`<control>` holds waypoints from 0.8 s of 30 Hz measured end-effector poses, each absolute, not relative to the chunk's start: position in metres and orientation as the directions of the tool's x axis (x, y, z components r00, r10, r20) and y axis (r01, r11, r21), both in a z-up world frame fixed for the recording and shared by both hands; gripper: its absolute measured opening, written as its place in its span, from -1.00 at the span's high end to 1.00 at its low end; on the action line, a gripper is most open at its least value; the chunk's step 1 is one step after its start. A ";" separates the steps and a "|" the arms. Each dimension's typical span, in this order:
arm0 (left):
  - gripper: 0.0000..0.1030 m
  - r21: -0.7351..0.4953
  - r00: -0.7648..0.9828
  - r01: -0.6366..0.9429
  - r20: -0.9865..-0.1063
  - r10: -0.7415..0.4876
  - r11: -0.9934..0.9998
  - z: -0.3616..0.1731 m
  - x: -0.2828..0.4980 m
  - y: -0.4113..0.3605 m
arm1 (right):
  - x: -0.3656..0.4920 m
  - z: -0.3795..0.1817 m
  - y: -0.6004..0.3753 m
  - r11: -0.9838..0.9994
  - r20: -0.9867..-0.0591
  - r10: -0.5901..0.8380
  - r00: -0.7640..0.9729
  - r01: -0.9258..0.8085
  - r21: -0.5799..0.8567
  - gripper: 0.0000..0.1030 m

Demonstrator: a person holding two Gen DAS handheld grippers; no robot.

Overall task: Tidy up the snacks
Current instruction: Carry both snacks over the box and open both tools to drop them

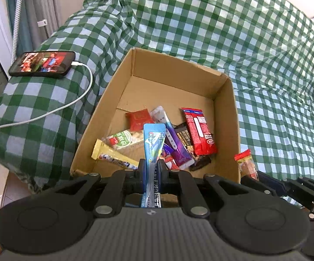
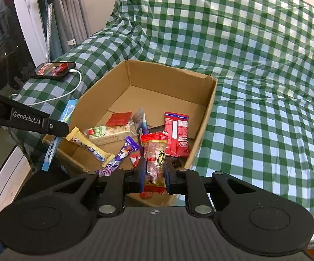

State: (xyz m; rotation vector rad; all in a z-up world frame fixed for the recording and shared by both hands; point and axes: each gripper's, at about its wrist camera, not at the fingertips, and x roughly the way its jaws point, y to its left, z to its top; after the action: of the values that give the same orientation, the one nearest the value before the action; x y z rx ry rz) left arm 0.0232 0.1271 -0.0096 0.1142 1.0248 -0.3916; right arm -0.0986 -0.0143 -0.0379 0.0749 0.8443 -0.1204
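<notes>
The left gripper [image 1: 151, 169] has its jaws clamped flat on a long light-blue snack packet [image 1: 153, 143], which stands up between the pads and pokes out beyond the fingertips, over the near edge of the cardboard box [image 1: 226, 117]. The right gripper [image 2: 154, 171] is clamped on a clear snack packet with red ends [image 2: 156, 158]; this one too sticks up past the fingertips, with the box just ahead of them.

The box is open-topped and sits on a green-and-white checked cloth [image 1: 255, 50]. Its far half is bare cardboard. The snacks lie heaped in the half nearest the jaws: a red biscuit pack [image 1: 198, 130] ahead and to the right of the left jaws, a purple bar [image 1: 176, 143] just right of the blue packet, a dark brown bar [image 1: 185, 137] between those two, a small red sachet [image 1: 139, 119] straight ahead, a clear pack with a green round label [image 1: 122, 139] to the left, and a yellow bar [image 1: 111, 155] nearest on the left.

Well off to the left of the box, a phone [image 1: 41, 64] with a lit screen lies on the cloth, a white cable [image 1: 74, 103] plugged into it.
</notes>
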 end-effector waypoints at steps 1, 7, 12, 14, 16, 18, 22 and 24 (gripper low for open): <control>0.80 -0.088 0.452 0.370 -0.853 -0.262 0.925 -0.012 0.028 0.125 | -0.094 -0.040 -0.017 0.991 -0.752 -0.074 0.655 0.135 0.019 0.65; 0.80 -0.075 0.424 0.379 -0.872 -0.245 0.922 -0.029 0.060 0.108 | -0.067 -0.052 -0.031 0.990 -0.767 -0.055 0.639 0.137 0.042 0.65; 0.80 -0.073 0.404 0.379 -0.884 -0.236 0.922 -0.043 0.084 0.098 | -0.045 -0.064 -0.038 0.989 -0.781 -0.042 0.623 0.137 0.055 0.65; 0.80 -0.068 0.400 0.380 -0.887 -0.230 0.922 -0.048 0.092 0.095 | -0.037 -0.068 -0.040 0.989 -0.784 -0.039 0.620 0.136 0.059 0.65; 0.80 -0.061 0.396 0.381 -0.891 -0.222 0.923 -0.054 0.099 0.091 | -0.029 -0.072 -0.042 0.989 -0.786 -0.036 0.617 0.136 0.061 0.65; 0.80 -0.057 0.389 0.381 -0.895 -0.216 0.923 -0.059 0.106 0.089 | -0.020 -0.077 -0.044 0.988 -0.789 -0.035 0.614 0.140 0.065 0.65; 0.80 -0.050 0.382 0.381 -0.901 -0.206 0.923 -0.069 0.118 0.084 | -0.007 -0.085 -0.046 0.986 -0.796 -0.028 0.605 0.147 0.077 0.65; 0.80 -0.049 0.378 0.380 -0.903 -0.203 0.924 -0.072 0.123 0.082 | -0.002 -0.089 -0.047 0.986 -0.799 -0.024 0.601 0.145 0.079 0.65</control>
State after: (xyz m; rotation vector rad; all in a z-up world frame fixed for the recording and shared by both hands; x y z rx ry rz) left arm 0.1228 0.0822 -0.0723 0.1777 1.1238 -0.3752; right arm -0.0015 -0.0466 -0.0891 0.1414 0.9221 -0.0984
